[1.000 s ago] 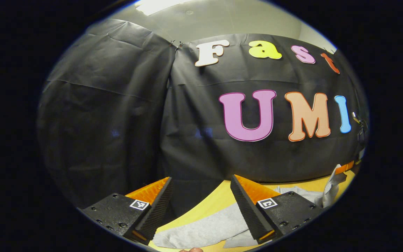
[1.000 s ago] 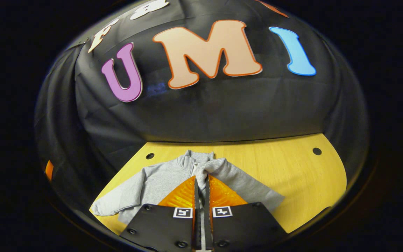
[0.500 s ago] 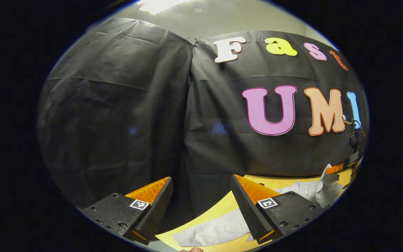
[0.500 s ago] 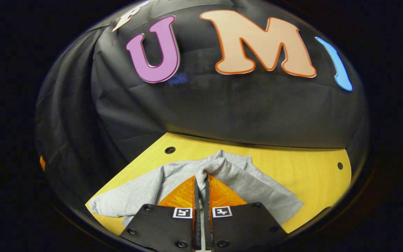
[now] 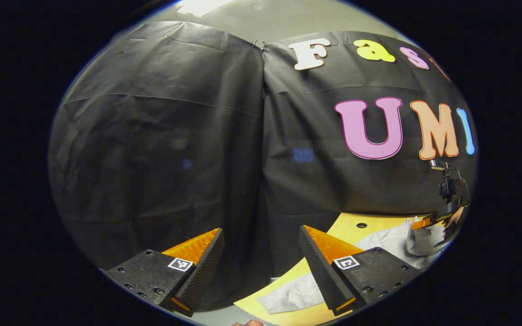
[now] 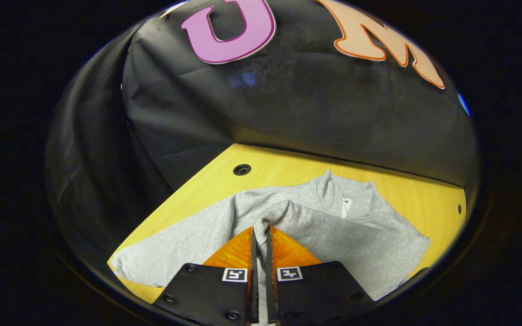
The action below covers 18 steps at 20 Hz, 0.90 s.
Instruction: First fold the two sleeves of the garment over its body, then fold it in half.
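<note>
1. The worktop [image 6: 288, 170], a yellow wooden board with round holes near its far corners, carries the garment and meets the booth's black cloth wall [image 5: 161, 136] along its far edge.
2. The garment [image 6: 188, 240], a grey sweatshirt, lies across the middle of the worktop with its collar toward the far edge. One sleeve stretches out toward the near left corner in the right gripper view; the other is drawn across the body.
3. The right gripper [image 6: 259, 231] has its fingers nearly together, pinching a fold of that drawn-over sleeve above the garment's body. It also shows far off in the left gripper view [image 5: 424, 222], with grey cloth hanging from it.
4. The left gripper [image 5: 261, 235] is spread wide and holds nothing, raised near the worktop's left edge, with a sleeve end below its right finger.
</note>
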### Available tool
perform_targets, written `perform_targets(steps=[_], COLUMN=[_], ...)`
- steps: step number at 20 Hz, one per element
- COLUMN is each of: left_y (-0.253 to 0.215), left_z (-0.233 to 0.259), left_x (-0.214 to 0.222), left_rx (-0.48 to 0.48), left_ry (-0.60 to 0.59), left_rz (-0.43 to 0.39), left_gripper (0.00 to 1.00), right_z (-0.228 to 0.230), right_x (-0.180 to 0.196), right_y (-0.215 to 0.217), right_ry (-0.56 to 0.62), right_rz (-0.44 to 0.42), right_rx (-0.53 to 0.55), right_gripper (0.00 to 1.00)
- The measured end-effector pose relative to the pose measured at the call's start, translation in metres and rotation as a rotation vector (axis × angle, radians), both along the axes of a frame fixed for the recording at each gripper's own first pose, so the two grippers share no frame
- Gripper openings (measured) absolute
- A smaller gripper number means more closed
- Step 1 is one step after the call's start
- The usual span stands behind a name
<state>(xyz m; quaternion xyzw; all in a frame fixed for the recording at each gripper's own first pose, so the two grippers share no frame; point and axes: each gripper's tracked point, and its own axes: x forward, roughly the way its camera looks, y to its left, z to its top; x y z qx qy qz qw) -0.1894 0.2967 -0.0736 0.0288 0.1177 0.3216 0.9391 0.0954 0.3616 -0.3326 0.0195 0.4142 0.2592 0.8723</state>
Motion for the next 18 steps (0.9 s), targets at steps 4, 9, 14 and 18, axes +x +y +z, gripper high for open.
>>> perform_targets(steps=[4, 9, 14, 18], left_y=[0.011, 0.013, -0.002, -0.021], left_z=[-0.022, -0.065, -0.131, -0.182], left_x=[-0.016, -0.016, -0.012, -0.011], left_rx=[-0.031, -0.092, -0.165, -0.319], left_ry=[0.038, 0.099, 0.203, 0.284], left_rz=[0.031, 0.016, -0.037, -0.051], left_gripper=[0.96, 0.96, 1.00, 1.00], right_z=[-0.005, 0.024, 0.052, 0.058], right_x=[-0.009, -0.012, -0.018, -0.022], right_y=[0.014, 0.008, -0.031, -0.075], right_ry=[0.029, -0.092, -0.200, -0.212], right_rz=[0.008, 0.044, 0.014, -0.021], right_rx=[0.018, 0.019, -0.002, -0.033], right_gripper=[0.20, 1.00, 0.98, 0.99])
